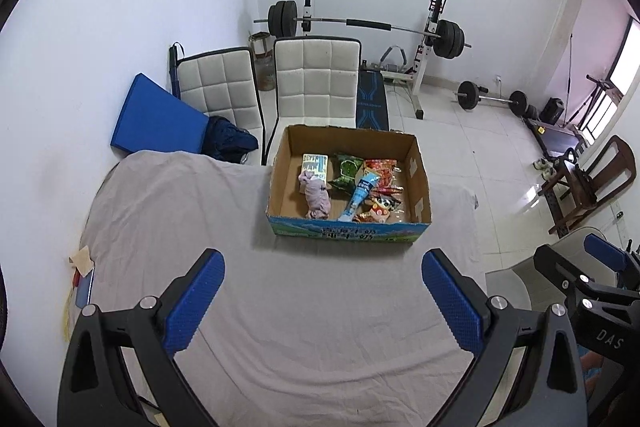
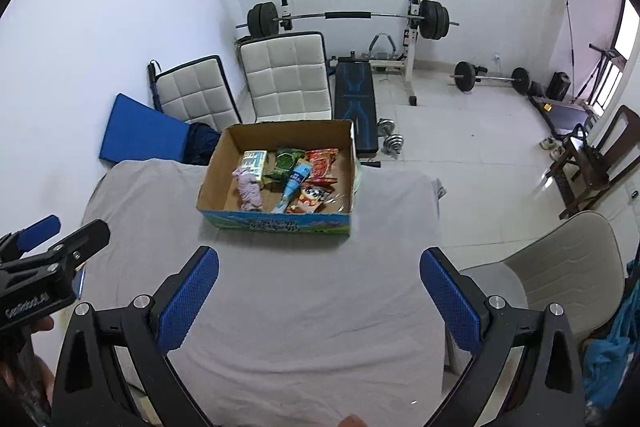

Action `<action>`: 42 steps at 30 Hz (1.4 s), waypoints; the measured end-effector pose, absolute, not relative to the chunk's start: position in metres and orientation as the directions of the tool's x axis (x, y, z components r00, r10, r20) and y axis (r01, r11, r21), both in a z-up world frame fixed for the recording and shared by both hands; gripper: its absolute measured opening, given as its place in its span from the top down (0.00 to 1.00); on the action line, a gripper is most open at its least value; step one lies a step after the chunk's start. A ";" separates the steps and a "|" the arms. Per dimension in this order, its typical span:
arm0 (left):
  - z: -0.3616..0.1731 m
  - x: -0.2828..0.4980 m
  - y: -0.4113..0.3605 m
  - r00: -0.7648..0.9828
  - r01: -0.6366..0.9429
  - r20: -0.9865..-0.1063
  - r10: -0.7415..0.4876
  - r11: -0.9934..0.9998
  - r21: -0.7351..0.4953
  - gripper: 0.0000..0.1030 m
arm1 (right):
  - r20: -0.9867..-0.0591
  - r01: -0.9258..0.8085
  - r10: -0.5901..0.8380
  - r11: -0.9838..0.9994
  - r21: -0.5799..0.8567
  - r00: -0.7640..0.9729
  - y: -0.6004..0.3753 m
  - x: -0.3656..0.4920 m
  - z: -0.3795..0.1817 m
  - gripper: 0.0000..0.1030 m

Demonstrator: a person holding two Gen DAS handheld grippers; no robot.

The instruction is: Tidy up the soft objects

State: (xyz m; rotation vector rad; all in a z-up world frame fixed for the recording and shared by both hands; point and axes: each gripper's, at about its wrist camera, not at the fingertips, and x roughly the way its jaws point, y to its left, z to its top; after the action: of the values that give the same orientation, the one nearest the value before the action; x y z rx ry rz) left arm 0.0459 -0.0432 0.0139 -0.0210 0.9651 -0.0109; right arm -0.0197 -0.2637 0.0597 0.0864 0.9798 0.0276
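Note:
An open cardboard box (image 1: 420, 179) (image 2: 212, 183) stands on the grey cloth-covered table (image 1: 280, 307) (image 2: 304, 307). Inside lie a pink crumpled cloth (image 1: 318, 193) (image 2: 250, 191), a green snack bag (image 1: 346, 171) (image 2: 286, 163), a blue tube pack (image 1: 358, 197) (image 2: 294, 187), red snack bags (image 1: 380, 169) (image 2: 322, 163) and a small printed pack (image 1: 315, 163) (image 2: 254, 161). My left gripper (image 1: 323, 297) is open and empty above the near table, well short of the box. My right gripper (image 2: 319, 293) is open and empty too, to the left gripper's right.
Two white padded chairs (image 1: 316, 79) (image 2: 286, 75) stand behind the table, with a blue mat (image 1: 156, 115) at the wall. A barbell rack (image 1: 368, 25), bench and dumbbells (image 2: 390, 137) stand beyond. A beige chair (image 2: 560, 267) stands right of the table.

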 end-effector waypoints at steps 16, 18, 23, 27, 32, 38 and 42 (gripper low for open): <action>0.019 0.059 -0.043 0.605 -0.021 -0.796 0.006 1.000 -0.008 0.02 | -0.789 0.030 0.032 0.997 0.064 0.613 -0.267 0.016 0.072 0.01; 0.019 0.059 -0.043 0.605 -0.021 -0.796 0.005 1.000 -0.010 0.02 | -0.786 0.028 0.029 0.998 0.059 0.617 -0.266 0.018 0.074 0.01; 0.022 0.062 -0.040 0.608 -0.023 -0.794 0.004 1.000 -0.013 0.02 | -0.782 0.026 0.028 0.998 0.056 0.622 -0.265 0.019 0.075 0.01; 0.022 0.062 -0.040 0.607 -0.024 -0.795 0.005 1.000 -0.012 0.02 | -0.779 0.026 0.025 0.998 0.053 0.626 -0.265 0.020 0.077 0.01; 0.023 0.063 -0.040 0.606 -0.022 -0.796 0.005 1.000 -0.010 0.02 | -0.780 0.026 0.024 0.998 0.051 0.625 -0.265 0.019 0.077 0.01; 0.023 0.063 -0.040 0.606 -0.024 -0.795 0.005 1.000 -0.012 0.02 | -0.780 0.023 0.027 0.998 0.053 0.625 -0.265 0.017 0.077 0.01; 0.023 0.063 -0.040 0.607 -0.024 -0.795 0.005 1.000 -0.012 0.02 | -0.778 0.022 0.027 0.998 0.053 0.627 -0.265 0.014 0.075 0.01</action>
State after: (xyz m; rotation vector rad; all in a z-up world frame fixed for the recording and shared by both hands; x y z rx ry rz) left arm 0.0632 -0.0400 0.0233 -0.0221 0.9184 0.0169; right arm 0.0140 -0.2652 0.0753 0.0587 0.8929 0.0033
